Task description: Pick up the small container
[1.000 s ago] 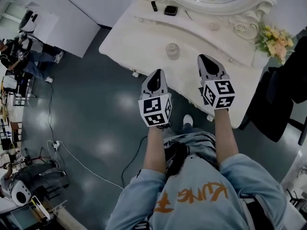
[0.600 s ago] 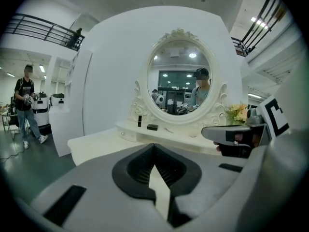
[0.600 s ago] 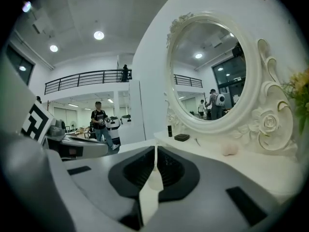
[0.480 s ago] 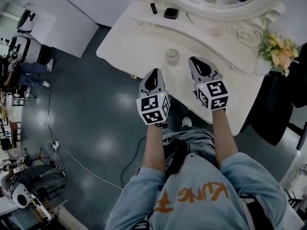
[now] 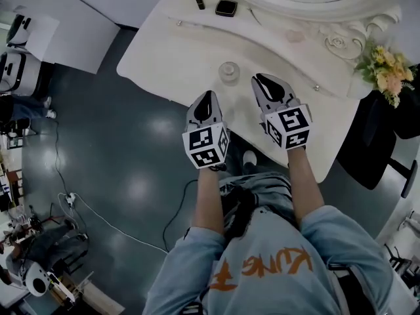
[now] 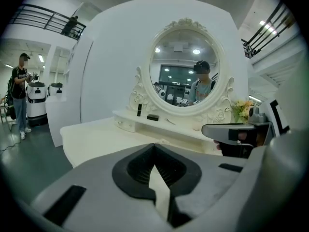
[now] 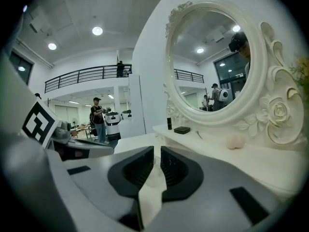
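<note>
Head view: nearest the camera, the person's light blue top (image 5: pixel 275 261) with orange print; both forearms reach forward over the dark grey floor (image 5: pixel 118 149), where a pale cable (image 5: pixel 98 212) trails at the left. Left gripper (image 5: pixel 207 97) is held at the front edge of the white dressing table (image 5: pixel 170 51), with its tip just over the edge. Right gripper (image 5: pixel 262 80) is beside it and reaches a little further over the tabletop. Left gripper view: jaws closed, tips touching, nothing between them. Right gripper view: jaws drawn together with only a thin slit left, nothing gripped. Small container (image 5: pixel 228 72), a clear round jar, stands upright on the tabletop near the front edge. It is just ahead of the two gripper tips and between them, touching neither. Beyond it the tabletop is bare up to a raised back shelf. On the shelf sit a black tube (image 5: pixel 199 0), a flat black case (image 5: pixel 226 7) next to it, and a small pink object (image 5: pixel 295 36) further right. Behind the shelf rises the oval mirror (image 6: pixel 186 62) in a carved white frame, and it reflects the person. A bunch of yellow and pink flowers (image 5: pixel 386 71) sits at the table's far right corner. Left gripper view, far left background: another person (image 6: pixel 20 98) stands by a white machine.
</note>
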`<action>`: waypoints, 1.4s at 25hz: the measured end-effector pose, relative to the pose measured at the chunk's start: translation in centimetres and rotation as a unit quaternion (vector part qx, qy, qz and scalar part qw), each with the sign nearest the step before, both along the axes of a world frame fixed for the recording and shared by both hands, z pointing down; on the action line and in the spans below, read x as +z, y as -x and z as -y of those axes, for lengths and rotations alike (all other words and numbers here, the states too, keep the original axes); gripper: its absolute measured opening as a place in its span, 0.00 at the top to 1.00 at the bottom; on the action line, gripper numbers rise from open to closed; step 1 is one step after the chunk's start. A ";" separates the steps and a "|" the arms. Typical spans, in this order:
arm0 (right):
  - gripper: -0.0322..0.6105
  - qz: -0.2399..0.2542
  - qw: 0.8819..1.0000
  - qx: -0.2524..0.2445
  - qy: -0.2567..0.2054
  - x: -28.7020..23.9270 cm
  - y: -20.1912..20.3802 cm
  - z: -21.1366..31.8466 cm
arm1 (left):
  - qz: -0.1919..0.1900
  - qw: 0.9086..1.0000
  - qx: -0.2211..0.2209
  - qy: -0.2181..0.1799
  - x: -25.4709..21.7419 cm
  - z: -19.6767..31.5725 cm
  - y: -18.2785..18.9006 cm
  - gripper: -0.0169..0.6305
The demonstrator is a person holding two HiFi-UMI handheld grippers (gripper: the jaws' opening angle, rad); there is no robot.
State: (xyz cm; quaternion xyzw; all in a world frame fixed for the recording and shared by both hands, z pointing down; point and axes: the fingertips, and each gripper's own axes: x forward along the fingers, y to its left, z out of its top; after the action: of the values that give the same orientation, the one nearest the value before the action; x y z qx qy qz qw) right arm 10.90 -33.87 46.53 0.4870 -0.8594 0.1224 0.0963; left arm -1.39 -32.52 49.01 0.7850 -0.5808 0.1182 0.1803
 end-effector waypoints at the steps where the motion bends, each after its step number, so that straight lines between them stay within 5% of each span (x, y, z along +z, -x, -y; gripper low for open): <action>1: 0.89 -0.001 1.000 -0.003 0.002 0.3 0.2 0.1 | -0.001 1.000 0.001 0.003 0.4 0.1 0.0 0.94; 4: 0.84 0.000 1.000 -0.018 0.012 1.4 1.1 0.3 | -0.005 1.000 0.005 0.013 1.4 0.4 0.0 0.95; 6: 0.68 0.000 0.999 -0.034 0.021 2.0 2.0 0.5 | -0.005 1.000 0.003 0.018 1.9 0.6 0.4 0.95; 13: 0.52 -0.018 0.997 -0.055 0.049 4.8 4.1 1.6 | -0.003 0.999 -0.009 0.035 3.2 1.3 2.4 0.95; 26: 0.43 -0.110 0.990 -0.041 0.077 10.3 5.9 4.8 | 0.000 0.998 -0.025 0.065 5.7 3.4 6.0 0.95; 35: 0.42 -0.110 0.988 -0.051 0.097 12.6 7.5 6.6 | 0.004 0.997 -0.030 0.078 6.6 4.8 7.9 0.94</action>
State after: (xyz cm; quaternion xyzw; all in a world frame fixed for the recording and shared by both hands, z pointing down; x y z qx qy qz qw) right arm 3.39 -40.48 59.11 0.4412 -0.8515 0.1455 0.2432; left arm -9.29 -37.36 55.59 0.7505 -0.5935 0.1608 0.2422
